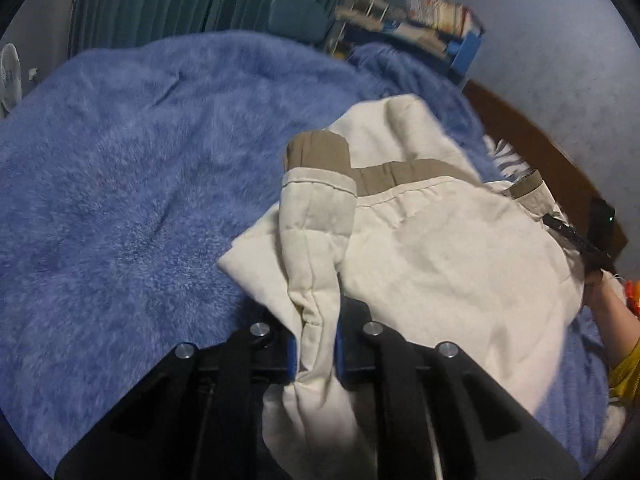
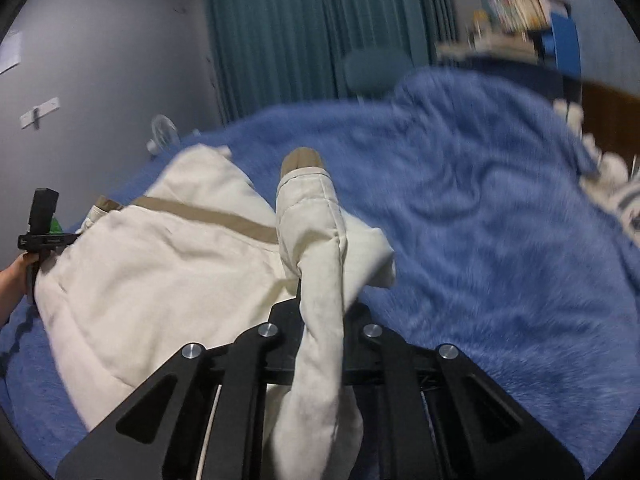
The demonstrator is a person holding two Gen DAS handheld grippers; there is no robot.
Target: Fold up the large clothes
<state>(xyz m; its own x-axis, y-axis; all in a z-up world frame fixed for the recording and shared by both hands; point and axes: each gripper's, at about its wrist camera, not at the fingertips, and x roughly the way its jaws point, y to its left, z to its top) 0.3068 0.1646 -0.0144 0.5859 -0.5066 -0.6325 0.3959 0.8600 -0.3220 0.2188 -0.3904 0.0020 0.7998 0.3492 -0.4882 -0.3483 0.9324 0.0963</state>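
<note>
Left gripper (image 1: pixel 316 354) up close: black fingers with blue pads (image 1: pixel 291 356) clamped on a bunched sleeve (image 1: pixel 316 248) of the cream padded jacket with tan trim (image 1: pixel 440 264). Sleeve runs forward out of the grip, tan cuff at its far end. Right gripper (image 2: pixel 320 340) same state: fingers pinched tight on the other cream sleeve (image 2: pixel 316 232), fabric draping back over the gripper body. Jacket body is spread between the two grippers on the fuzzy blue blanket (image 1: pixel 120 180) covering the bed, tan band across its far edge. Each wrist view shows the opposite gripper at the jacket's far side with a bare hand (image 2: pixel 12 280) on its handle. Background: teal curtains (image 2: pixel 300 28), grey wall, blue shelf with books (image 1: pixel 440 20), blurred. Brown wooden bed frame (image 1: pixel 532 140) at the right edge.
</note>
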